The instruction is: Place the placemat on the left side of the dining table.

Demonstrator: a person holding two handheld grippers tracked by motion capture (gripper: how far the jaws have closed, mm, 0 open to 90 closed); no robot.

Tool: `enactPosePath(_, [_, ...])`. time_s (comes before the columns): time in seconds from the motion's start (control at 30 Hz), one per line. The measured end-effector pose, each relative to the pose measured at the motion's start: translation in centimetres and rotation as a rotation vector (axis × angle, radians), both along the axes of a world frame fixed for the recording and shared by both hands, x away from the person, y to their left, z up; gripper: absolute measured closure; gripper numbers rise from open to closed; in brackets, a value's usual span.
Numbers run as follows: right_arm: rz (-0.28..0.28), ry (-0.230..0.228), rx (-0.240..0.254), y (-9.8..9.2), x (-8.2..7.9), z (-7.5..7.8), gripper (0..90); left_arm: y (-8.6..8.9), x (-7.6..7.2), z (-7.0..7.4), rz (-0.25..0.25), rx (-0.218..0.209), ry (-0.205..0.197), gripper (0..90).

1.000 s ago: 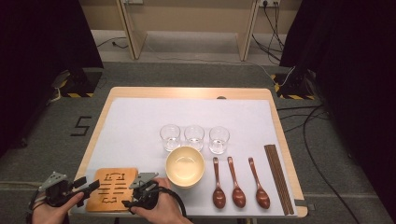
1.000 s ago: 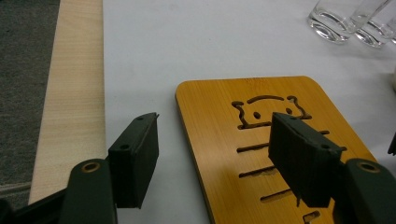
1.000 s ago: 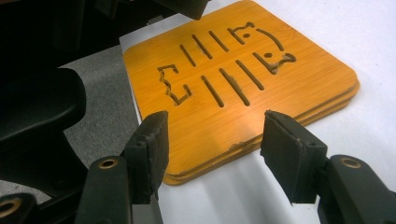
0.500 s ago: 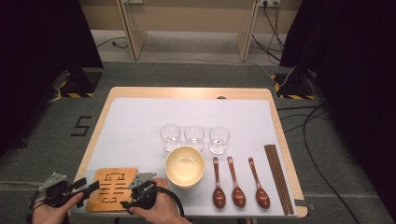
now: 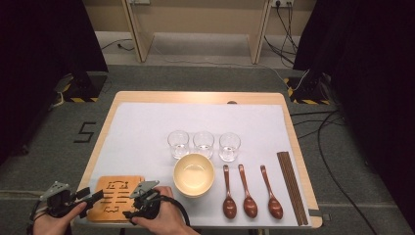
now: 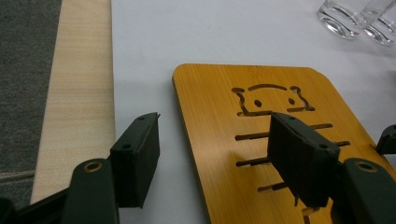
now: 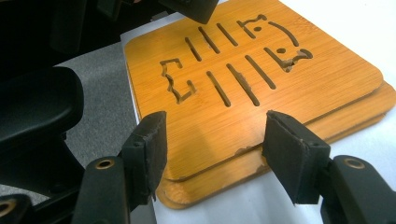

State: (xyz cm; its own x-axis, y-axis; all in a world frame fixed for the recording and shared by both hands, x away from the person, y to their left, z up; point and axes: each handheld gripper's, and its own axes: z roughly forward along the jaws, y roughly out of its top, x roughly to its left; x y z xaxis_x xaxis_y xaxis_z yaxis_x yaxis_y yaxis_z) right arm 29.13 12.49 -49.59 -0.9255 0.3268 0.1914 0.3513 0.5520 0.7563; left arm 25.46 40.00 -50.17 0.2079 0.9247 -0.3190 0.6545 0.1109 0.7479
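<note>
Two wooden trivets (image 7: 261,88), stacked one on the other, lie at the near left corner of the counter (image 5: 195,97). Left claw (image 6: 212,154) is wide, its jaws astride the stack's left edge, one over the wood and one over the white sheet (image 5: 147,127). Right claw (image 7: 212,154) is wide too, jaws apart at the stack's near right corner, gripping nothing. Count on the sheet: three glasses (image 5: 204,143) in a row, one cream bowl (image 5: 194,175) just before them, three wooden spoons (image 5: 248,193) to its right, one bundle of chopsticks (image 5: 291,188) along the right edge
</note>
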Motion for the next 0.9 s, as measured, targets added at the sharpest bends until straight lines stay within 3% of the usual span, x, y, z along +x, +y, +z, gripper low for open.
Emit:
enactPosePath(0.33, [0.010, 0.002, 0.000, 0.6, 0.1, 0.0, 39.8, 0.1, -0.1, -0.2, 0.007, -0.024, 0.021, 36.3])
enactPosePath(0.47, [0.014, -0.003, 0.007, 0.7, 0.1, -0.1, 39.3, 0.1, -0.1, -0.3, 0.003, -0.075, 0.032, 39.3])
enactPosePath(0.6, [0.019, -0.006, 0.002, 0.8, 0.1, -0.1, 38.6, 0.2, -0.1, -0.1, 0.028, -0.093, 0.052, 41.2])
enactPosePath(0.8, [0.019, -0.012, 0.002, 0.8, 0.1, -0.1, 38.3, 0.4, -0.1, 1.8, 0.041, -0.149, -0.006, 47.2])
enactPosePath(0.83, [0.022, -0.015, 0.001, 0.8, 0.1, -0.1, 38.3, 0.4, -0.1, 2.2, 0.032, -0.171, -0.019, 49.1])
enactPosePath(0.9, [0.022, -0.017, 0.002, 0.8, 0.1, -0.2, 38.0, 0.1, -0.1, 2.8, 0.002, -0.255, -0.047, 52.9])
